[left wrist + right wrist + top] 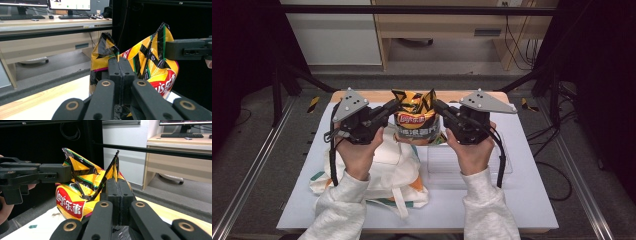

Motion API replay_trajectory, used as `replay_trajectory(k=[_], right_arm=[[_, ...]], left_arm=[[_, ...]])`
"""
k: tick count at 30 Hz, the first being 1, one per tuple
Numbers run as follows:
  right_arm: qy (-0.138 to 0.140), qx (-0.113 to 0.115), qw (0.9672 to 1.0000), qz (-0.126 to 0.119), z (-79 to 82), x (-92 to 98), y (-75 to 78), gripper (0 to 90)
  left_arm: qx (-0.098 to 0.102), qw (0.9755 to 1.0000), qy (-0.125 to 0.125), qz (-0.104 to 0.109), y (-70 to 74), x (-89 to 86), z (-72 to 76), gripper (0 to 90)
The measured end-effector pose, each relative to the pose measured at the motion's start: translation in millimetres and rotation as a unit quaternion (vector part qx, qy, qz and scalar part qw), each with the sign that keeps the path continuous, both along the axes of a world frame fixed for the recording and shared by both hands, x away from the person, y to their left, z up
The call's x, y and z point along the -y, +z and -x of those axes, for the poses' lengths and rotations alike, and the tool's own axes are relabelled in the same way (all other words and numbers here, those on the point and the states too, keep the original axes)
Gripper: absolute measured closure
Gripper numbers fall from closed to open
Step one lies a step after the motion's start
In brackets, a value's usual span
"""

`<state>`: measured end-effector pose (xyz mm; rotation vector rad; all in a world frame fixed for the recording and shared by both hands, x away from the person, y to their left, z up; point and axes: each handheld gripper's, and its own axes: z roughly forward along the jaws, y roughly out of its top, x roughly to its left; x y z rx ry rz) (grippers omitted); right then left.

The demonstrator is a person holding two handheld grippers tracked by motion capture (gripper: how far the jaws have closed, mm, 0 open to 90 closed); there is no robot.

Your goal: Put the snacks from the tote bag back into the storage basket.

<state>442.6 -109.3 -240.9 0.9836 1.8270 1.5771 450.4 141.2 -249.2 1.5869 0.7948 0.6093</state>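
Nearest the person, two forearms in pale sleeves enter from the near table edge in the high view. Under the left forearm lies a white cloth bag point(387, 172) with green and orange trim, flat on the white table cover point(532, 200). Just right of it, under the right hand, sits a clear plastic tray point(447, 167).

Further in, the left gripper point(391, 108) and the right gripper point(440, 108) point inward at each other, each carrying a grey three-cornered plate on top. Between them hangs a yellow and black bag of crisps point(414, 120), upright, its base above the far edge of the cloth bag and the tray; whether it touches them cannot be told.

Left gripper point(119, 66): jaws fully closed, pads pinching the left top corner of the crisp bag point(150, 62); a sliver of foil shows above the pads.

Right gripper point(119, 187): jaws fully closed, clamped on the right top corner of the crisp bag point(80, 187), the foil edge rising above the pads. The top edge sags in a V between the two grips.

Beyond the table stand a wooden desk point(437, 25) and trailing cables on the floor.
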Motion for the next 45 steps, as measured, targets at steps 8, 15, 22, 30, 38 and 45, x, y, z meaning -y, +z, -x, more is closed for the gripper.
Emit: replay_trajectory(k=[8,15,22,30,38,45], right_arm=[[-0.015,-0.005,0.9999,-0.004,0.1,20.4,-5.2,90.0],[-0.026,-0.006,0.9996,-0.008,0.7,37.0,-9.2,90.0],[-0.037,-0.006,0.9993,-0.008,3.5,52.5,-11.4,90.0],[-0.048,-0.011,0.9988,-0.007,5.0,67.4,-16.7,90.0],[-0.058,-0.016,0.9981,-0.007,6.3,80.2,-23.2,90.0],[-0.064,-0.023,0.9976,-0.009,4.0,89.0,-31.5,90.0]], left_arm=[[-0.003,0.9999,-0.011,-0.005,-4.0,20.6,-3.4,90.0],[-0.003,0.9997,-0.021,-0.008,-7.0,39.2,-5.6,90.0],[-0.003,0.9995,-0.032,-0.007,-10.9,54.2,-7.3,90.0],[-0.006,0.999,-0.043,-0.01,-17.3,69.0,-10.3,90.0],[-0.012,0.9984,-0.054,-0.01,-23.6,81.8,-13.6,90.0],[-0.017,0.9979,-0.06,-0.019,-31.4,90.3,-17.5,90.0]])
